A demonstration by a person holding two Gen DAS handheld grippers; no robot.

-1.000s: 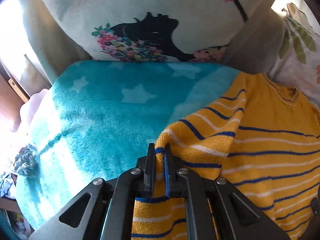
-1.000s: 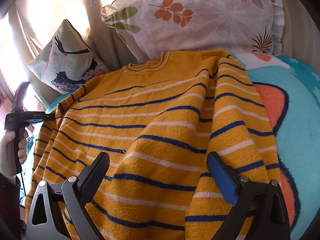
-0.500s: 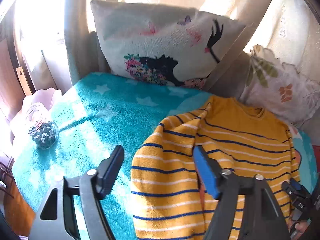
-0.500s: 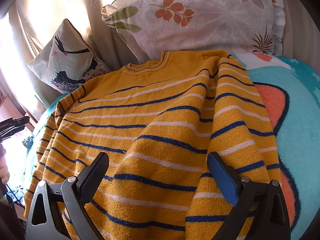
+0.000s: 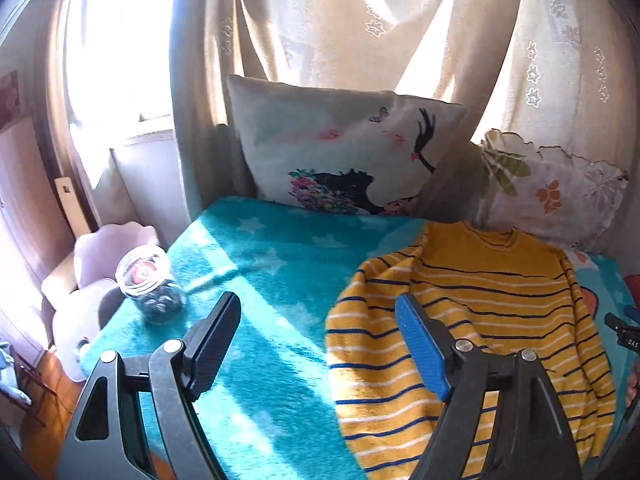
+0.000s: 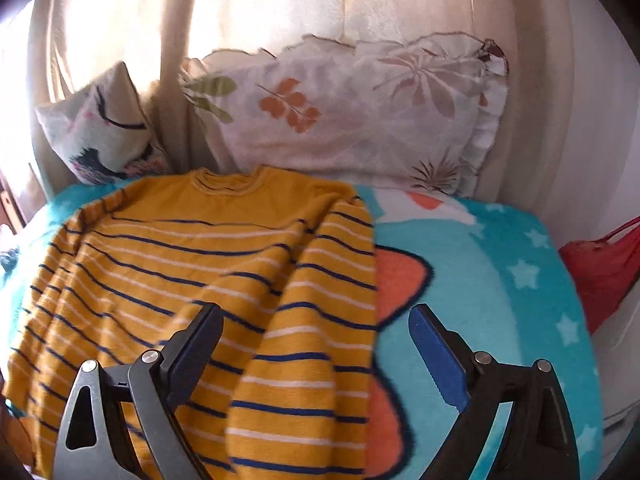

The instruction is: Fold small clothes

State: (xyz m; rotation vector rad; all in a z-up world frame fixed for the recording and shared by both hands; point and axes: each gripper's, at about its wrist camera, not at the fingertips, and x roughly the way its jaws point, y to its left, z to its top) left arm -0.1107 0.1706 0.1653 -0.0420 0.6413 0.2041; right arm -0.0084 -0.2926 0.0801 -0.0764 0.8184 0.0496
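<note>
Fingers (image 5: 216, 344) (image 6: 434, 354) spread wide above striped sweater (image 6: 208, 280).

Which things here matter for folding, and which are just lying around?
Job: sweater, left gripper, right gripper, both open.

Lying about: blanket, jar, silhouette pillow, leaf pillow, red cloth, curtain.

Yellow striped sweater (image 5: 472, 320) flat on the blanket, both sleeves folded in.

Mustard knit, navy and white stripes, plain yoke, collar toward the pillows. Sleeves lie lengthwise over the body along each side; fabric rumpled in the middle.
</note>
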